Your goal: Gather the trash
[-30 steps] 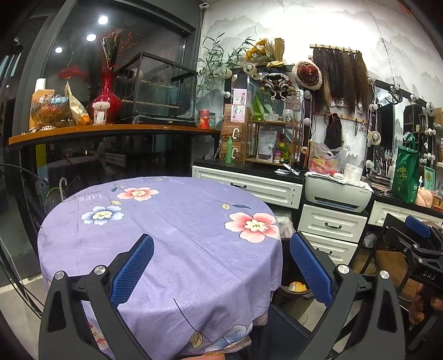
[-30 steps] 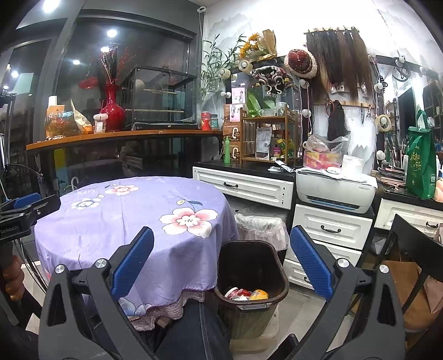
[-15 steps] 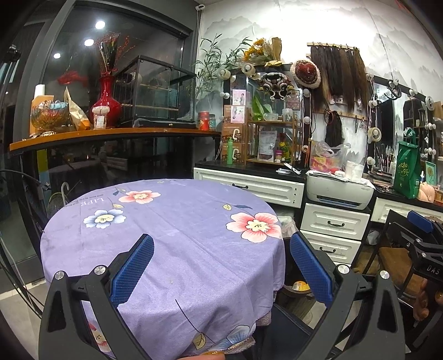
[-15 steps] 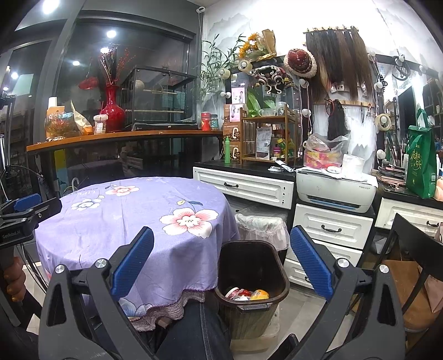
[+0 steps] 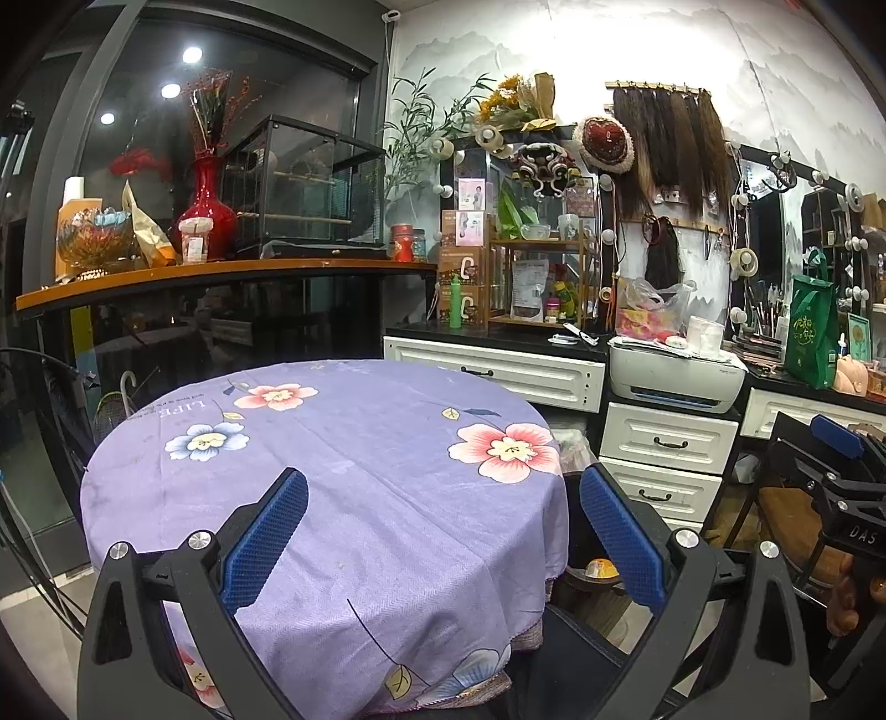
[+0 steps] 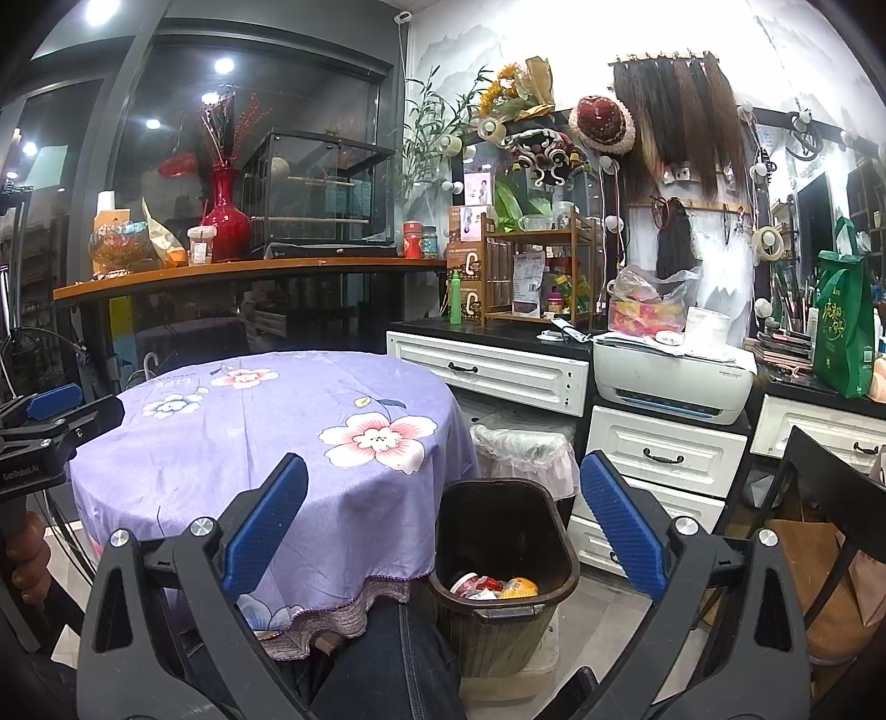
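Right wrist view: the right gripper (image 6: pixel 443 531) and the left gripper (image 5: pixel 443 531) both hang released and empty above the round table (image 6: pixel 232 443), whose purple cloth shows no litter. Collected trash (image 6: pixel 490 587), red, white and orange wrappers, lies in the dark bin (image 6: pixel 559 554) just right of the table. Reaching low could snag the cloth's hanging edge or tip the bin.

dim indoor light, ceiling spots (image 5: pixel 191 54) glaring (fisheye-warped edges).
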The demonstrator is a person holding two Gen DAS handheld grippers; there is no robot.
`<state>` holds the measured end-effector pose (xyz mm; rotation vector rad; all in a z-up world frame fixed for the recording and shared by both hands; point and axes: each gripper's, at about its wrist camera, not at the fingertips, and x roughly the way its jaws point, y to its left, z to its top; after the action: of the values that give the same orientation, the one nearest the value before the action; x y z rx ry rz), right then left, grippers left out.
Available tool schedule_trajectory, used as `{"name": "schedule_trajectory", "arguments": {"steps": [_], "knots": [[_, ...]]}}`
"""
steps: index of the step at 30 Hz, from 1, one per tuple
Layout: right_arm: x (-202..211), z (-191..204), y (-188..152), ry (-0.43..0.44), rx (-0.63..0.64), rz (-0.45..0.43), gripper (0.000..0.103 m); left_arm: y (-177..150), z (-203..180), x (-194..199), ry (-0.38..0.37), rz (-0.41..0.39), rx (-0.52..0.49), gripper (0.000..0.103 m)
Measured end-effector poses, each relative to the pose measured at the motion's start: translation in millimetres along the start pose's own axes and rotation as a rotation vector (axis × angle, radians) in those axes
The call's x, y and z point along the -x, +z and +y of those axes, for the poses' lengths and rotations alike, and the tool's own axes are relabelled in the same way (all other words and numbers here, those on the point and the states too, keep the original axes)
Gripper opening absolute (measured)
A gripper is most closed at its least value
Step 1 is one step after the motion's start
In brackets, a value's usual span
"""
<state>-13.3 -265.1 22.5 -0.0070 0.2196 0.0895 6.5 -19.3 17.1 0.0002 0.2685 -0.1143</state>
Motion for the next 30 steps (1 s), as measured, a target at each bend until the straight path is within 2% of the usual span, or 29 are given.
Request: {"name": "schedule_trajectory", "arguments": {"steps": [30], "knots": [[-2.1, 1.7, -4.8, 0.006, 0.002, 0.005, 0.097, 0.8, 1.2, 0.2, 0.003, -0.001, -0.003, 0.098]]}}
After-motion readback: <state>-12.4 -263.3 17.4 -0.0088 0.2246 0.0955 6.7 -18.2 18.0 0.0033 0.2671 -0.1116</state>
